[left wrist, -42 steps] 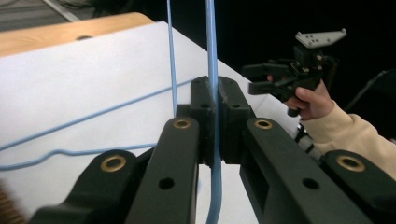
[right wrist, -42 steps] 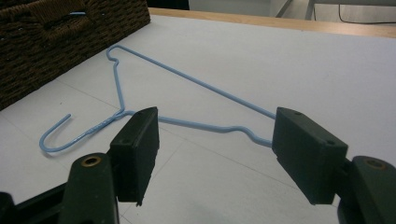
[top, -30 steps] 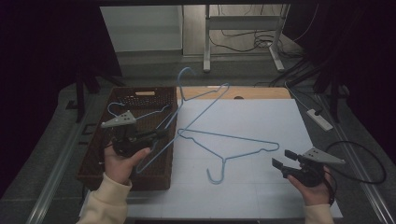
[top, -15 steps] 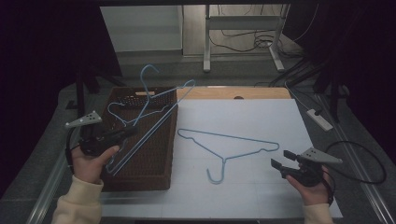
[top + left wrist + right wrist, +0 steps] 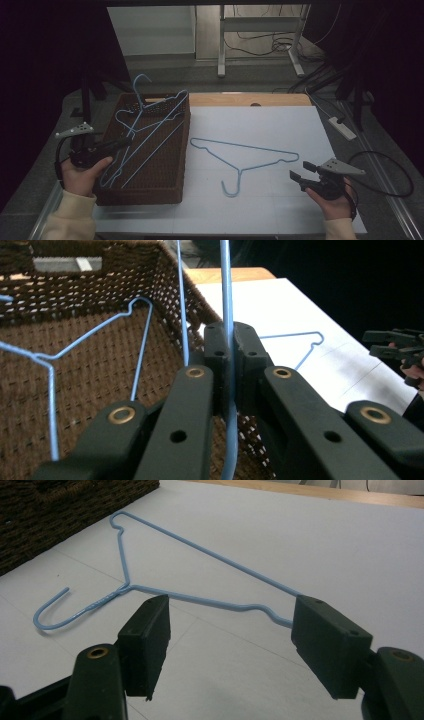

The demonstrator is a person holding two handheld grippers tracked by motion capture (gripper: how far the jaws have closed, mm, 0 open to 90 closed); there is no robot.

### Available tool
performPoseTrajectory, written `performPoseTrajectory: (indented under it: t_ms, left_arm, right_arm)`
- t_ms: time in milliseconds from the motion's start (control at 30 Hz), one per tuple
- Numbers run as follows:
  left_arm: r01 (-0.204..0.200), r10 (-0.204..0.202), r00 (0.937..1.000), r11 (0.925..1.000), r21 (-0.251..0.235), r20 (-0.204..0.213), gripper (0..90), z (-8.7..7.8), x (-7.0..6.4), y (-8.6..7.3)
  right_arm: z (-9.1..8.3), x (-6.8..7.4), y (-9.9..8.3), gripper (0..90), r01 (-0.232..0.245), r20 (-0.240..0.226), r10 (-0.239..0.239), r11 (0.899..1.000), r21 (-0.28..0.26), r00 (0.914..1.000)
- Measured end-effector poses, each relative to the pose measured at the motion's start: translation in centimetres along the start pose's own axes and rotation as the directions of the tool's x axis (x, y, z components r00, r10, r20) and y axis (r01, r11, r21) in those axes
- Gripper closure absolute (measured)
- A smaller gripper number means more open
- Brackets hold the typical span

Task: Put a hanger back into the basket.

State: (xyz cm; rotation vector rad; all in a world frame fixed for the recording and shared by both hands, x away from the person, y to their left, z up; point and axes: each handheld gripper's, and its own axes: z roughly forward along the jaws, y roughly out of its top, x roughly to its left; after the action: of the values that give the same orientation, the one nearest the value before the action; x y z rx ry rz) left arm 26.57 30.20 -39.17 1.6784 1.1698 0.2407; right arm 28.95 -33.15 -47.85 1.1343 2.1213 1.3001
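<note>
At the left, the left gripper [image 5: 117, 144] is clenched on the wire of a blue wire hanger [image 5: 150, 131], which slants over the brown wicker basket [image 5: 145, 192] with its hook [image 5: 140, 80] poking up past the far rim; another blue hanger [image 5: 75, 347] already lies on the basket floor. In the middle, a second blue wire hanger [image 5: 245, 156] lies flat on the white table cover [image 5: 280, 120], long bar running left to right, its hook [image 5: 231, 187] curling toward the person. At the right, the right gripper [image 5: 298, 177] hovers with jaws spread, holding nothing. That hanger's right corner [image 5: 272, 615] sits just ahead of it (plainly the nearer hand), so a short forward reach looks enough.
</note>
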Motion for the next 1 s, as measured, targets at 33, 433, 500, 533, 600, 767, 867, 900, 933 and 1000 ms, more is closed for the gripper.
performPoseTrajectory:
  t_ms: [33,433,500,533,600,767,867,900,933,1000]
  left_arm:
    - [0.001,-0.001,1.0000,1.0000,0.003,-0.004,86.5,0.0,0.1,-0.1]
    - [0.023,-0.023,0.9997,0.9994,0.026,0.001,86.5,0.6,1.2,-0.6]
    - [0.022,-0.022,0.9998,0.9995,0.023,0.000,86.5,0.4,1.2,-0.6]
    - [0.021,-0.021,0.9998,0.9995,0.022,-0.003,86.5,0.1,1.3,-0.6]
    - [0.022,-0.021,0.9997,0.9995,0.021,-0.012,86.5,-0.2,1.4,-0.7]
    - [0.029,-0.028,0.9993,0.9980,0.056,-0.024,86.5,0.0,1.9,-1.1]
    - [0.039,-0.038,0.9991,0.9959,0.081,-0.020,86.5,0.8,2.3,-1.2]
    - [0.042,-0.041,0.9990,0.9951,0.090,-0.018,86.5,1.1,2.4,-1.2]
    - [0.043,-0.042,0.9990,0.9937,0.103,-0.015,86.5,1.5,2.5,-1.2]
    - [0.042,-0.041,0.9991,0.9915,0.123,-0.012,86.5,2.3,2.6,-1.1]
  right_arm:
    - [0.0,0.0,0.0,32.7,0.002,0.000,-0.002,1.000,0.002,1.0000]
    - [0.1,0.1,0.0,32.7,0.008,0.005,-0.008,1.000,0.009,1.0000]
    - [0.1,0.1,0.0,32.7,0.008,0.005,-0.009,1.000,0.009,1.0000]
    - [0.1,0.1,0.0,32.8,0.008,0.005,-0.008,1.000,0.008,1.0000]
    - [0.1,0.1,0.0,32.7,0.007,0.006,-0.008,1.000,0.008,1.0000]
    - [0.3,0.1,0.0,32.9,0.011,0.006,-0.011,1.000,0.014,0.9999]
    - [0.3,0.2,0.0,32.9,0.013,0.005,-0.013,1.000,0.016,0.9999]
    - [0.3,0.2,0.0,32.9,0.013,0.005,-0.013,1.000,0.016,0.9999]
    - [0.3,0.2,0.0,32.9,0.013,0.005,-0.013,1.000,0.017,0.9999]
    - [0.4,0.2,0.0,32.9,0.013,0.006,-0.014,1.000,0.018,0.9999]
